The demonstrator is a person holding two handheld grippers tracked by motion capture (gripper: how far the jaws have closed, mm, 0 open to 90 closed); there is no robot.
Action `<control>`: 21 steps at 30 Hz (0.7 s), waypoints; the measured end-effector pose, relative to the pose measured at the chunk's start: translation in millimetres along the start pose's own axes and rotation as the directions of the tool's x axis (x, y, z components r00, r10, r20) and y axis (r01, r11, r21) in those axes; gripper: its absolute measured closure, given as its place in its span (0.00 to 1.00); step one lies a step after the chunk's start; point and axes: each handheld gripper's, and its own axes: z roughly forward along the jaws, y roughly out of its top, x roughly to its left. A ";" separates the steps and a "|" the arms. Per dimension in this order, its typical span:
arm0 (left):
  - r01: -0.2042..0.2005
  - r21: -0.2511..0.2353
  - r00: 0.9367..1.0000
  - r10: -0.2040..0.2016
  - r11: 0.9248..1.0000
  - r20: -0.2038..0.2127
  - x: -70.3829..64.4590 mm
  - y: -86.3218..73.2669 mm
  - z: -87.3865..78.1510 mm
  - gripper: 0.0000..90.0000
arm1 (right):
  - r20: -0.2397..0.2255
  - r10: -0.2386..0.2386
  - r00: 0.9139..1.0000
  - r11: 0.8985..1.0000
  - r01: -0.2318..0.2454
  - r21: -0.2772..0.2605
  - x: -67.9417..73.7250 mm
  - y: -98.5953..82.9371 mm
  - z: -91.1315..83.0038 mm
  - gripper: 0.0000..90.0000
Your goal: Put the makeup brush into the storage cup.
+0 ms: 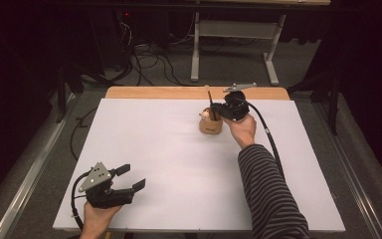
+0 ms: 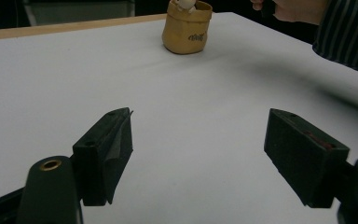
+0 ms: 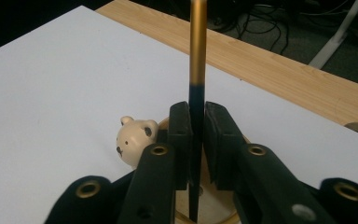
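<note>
While dark cables (image 1: 149, 62) litter the floor, white table (image 1: 179, 164): left jaws apart, right jaws clamping pen (image 3: 196, 70).

In the right gripper view the right gripper (image 3: 196, 140) covers most of the cup (image 3: 223, 215); just a strip of rim shows below the jaws. The stick (image 3: 197, 56) runs past the top edge, so its upper end is cut off, and its lower end is hidden inside the cup. The bear (image 3: 135, 140) shows its head alone.

In the left gripper view the bear's (image 2: 185, 4) head is cut by the top edge, and the dark print on the cup (image 2: 186, 29) is too blurred to read.
</note>
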 end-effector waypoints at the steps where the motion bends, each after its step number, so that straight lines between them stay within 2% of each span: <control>1: 0.000 0.000 1.000 0.000 1.000 0.000 0.0 0.0 0.0 0.27 | -0.004 0.007 1.000 1.000 -0.007 0.002 -0.1 -0.1 0.2 0.88; 5: 0.001 -0.003 1.000 -0.001 1.000 -0.004 0.1 0.0 -0.4 0.27 | -0.014 0.015 1.000 1.000 -0.015 0.011 0.8 -0.4 -1.1 0.82; 8: 0.004 -0.004 1.000 -0.004 1.000 -0.003 0.6 -0.1 -0.7 0.27 | -0.010 0.004 1.000 1.000 -0.004 0.016 3.0 -0.3 -3.9 0.79; 15: 0.006 -0.004 1.000 -0.006 1.000 -0.004 0.7 -0.1 -0.6 0.27 | -0.019 0.004 1.000 1.000 -0.004 -0.004 6.4 4.2 -18.1 0.73; 21: 0.007 -0.002 1.000 -0.007 1.000 -0.003 0.6 -0.2 -0.4 0.27 | -0.011 -0.020 1.000 1.000 0.020 -0.014 10.0 8.5 -32.5 0.66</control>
